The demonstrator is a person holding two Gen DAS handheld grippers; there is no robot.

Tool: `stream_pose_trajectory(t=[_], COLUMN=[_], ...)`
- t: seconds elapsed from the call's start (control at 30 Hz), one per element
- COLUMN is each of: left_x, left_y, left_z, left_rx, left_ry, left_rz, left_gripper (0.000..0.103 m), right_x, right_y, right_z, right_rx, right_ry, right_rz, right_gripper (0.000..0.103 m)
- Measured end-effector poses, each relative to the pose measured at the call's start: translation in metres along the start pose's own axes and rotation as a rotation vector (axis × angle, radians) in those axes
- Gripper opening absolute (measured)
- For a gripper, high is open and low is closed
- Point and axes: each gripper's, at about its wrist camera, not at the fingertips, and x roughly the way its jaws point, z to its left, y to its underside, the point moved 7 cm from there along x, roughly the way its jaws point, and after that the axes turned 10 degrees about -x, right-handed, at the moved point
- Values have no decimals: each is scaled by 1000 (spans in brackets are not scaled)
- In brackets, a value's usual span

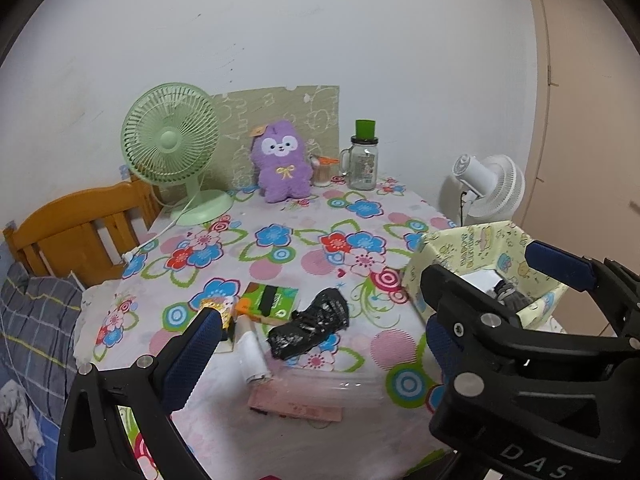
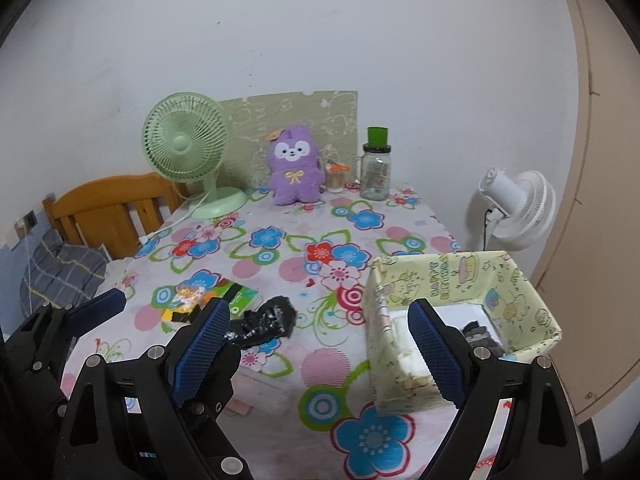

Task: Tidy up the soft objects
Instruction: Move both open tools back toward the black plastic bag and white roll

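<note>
The black cloth (image 1: 310, 328) is seen crumpled on the surface (image 1: 280, 208), beside the box (image 2: 520, 280). Both hand-held grippers (image 1: 320, 320) (image 2: 316, 344) are spread, empty. Being soft and light, it is best pinched mid-bundle.

Left gripper (image 1: 316, 344) and right gripper (image 2: 320, 344) side by side above the flower-patterned bench (image 2: 320, 240), jaws spread wide, empty, angled downward.

— What stands ahead of the gripper?

— A table with a flowered cloth (image 2: 280, 256) against a white wall (image 2: 320, 32). At its far left is a green desk fan (image 2: 186, 148).

— And at the sides?

— Left, a wooden headboard (image 2: 112, 208) and a grey checked pillow (image 1: 36, 320). Right, a white fan (image 2: 516, 208) beside a beige door (image 2: 608, 200).
</note>
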Motion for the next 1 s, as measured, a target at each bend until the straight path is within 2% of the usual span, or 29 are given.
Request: stream_pose_trajectory(t=[0.27, 0.8, 1.0], left_x=[10, 48, 63], left_y=[7, 31, 37], left_z=[20, 63, 72], left_rx=[-23, -109, -130], left_ry=[-11, -55, -66], left_rz=[13, 111, 144], left_gripper=[103, 102, 99], right_x=[16, 58, 75], right_y=[6, 20, 27], right_z=[18, 44, 49], right_rx=[-13, -41, -42], right_ry=[-47, -98, -112], right_rz=[13, 79, 111], right_gripper=[92, 92, 92])
